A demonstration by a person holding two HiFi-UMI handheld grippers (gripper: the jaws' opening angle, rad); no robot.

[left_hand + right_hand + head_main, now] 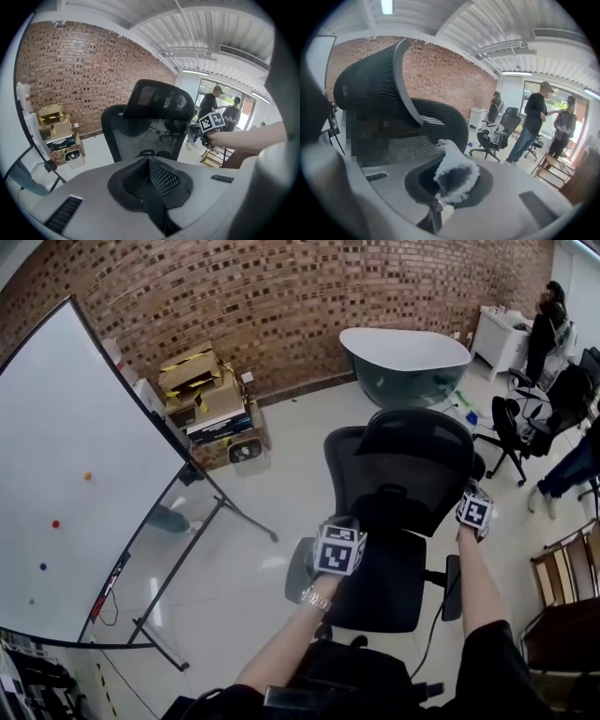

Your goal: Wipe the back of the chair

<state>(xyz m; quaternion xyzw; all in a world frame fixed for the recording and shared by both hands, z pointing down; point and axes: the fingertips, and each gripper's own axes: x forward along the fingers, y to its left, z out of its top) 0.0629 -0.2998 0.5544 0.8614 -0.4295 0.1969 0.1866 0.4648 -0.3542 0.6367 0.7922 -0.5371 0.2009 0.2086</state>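
Observation:
A black mesh office chair with a headrest stands in front of me, its seat toward me. My left gripper hangs over the seat's left side, in front of the backrest. Its jaws are shut with nothing between them. My right gripper is at the right edge of the backrest. In the right gripper view, that gripper is shut on a white fluffy cloth. The cloth sits close beside the backrest, under the headrest; I cannot tell if it touches.
A large whiteboard on a stand fills the left. Cardboard boxes lie by the brick wall, with a grey tub behind the chair. Other office chairs, people and a wooden frame crowd the right.

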